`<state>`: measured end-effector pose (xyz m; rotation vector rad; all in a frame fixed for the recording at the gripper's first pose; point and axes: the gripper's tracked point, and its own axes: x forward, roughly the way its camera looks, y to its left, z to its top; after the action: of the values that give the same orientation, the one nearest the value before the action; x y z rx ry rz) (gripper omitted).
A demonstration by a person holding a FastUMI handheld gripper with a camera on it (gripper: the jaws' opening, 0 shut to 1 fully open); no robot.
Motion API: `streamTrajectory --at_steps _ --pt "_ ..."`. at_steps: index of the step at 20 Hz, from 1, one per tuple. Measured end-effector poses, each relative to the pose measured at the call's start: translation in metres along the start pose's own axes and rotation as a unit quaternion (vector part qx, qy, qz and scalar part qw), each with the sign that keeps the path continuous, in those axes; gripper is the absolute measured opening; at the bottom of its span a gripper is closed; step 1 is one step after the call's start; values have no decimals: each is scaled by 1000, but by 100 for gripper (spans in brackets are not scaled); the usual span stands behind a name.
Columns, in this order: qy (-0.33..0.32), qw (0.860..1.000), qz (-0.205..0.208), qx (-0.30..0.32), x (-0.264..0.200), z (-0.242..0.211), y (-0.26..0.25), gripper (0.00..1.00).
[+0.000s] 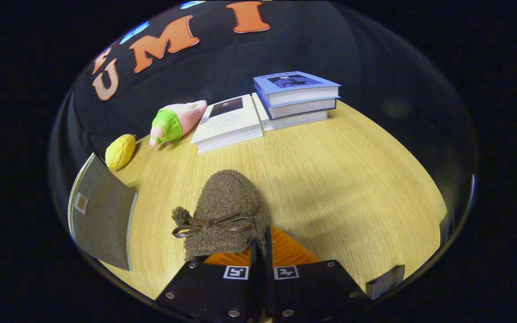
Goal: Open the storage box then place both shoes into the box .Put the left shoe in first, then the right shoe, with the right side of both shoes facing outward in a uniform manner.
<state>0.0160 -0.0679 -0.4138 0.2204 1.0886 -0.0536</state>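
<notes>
A brown fuzzy shoe [227, 211] with a thin brown bow across its top sits right at my fingers, its toe pointing away from me. My gripper [260, 251] is shut, its two fingers nearly together and pinching the shoe's near rim. The shoe hangs over the wooden table [339, 179]; whether it touches the wood I cannot tell. To the left of the shoe stands the grey fabric storage box [101, 215], of which one flat panel with a small label shows; its inside is hidden.
Beyond the shoe lie a white book [227, 123] and a stack of three books [296, 98] with a blue cover on top. A pink and green plush toy [175, 121] and a yellow lemon-like toy [120, 151] rest near the back left.
</notes>
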Motion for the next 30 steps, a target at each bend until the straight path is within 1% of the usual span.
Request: streamTrajectory --at_steps 2,3,8,11,16,18,24,27,30 --pt "-12 999 7 33 -15 9 6 4" --pt "-21 999 10 38 -18 15 13 4" --pt "-50 998 28 20 -58 40 61 4" --pt "-56 997 52 -3 -82 44 107 4" --pt "-45 992 116 -23 -110 42 198 4" --pt "-50 990 129 -35 -121 47 228 4" --pt "-52 985 159 -52 -135 50 304 4" --pt "-41 981 179 -53 -132 39 334 4" --pt "-26 981 183 -55 -125 28 354 4"
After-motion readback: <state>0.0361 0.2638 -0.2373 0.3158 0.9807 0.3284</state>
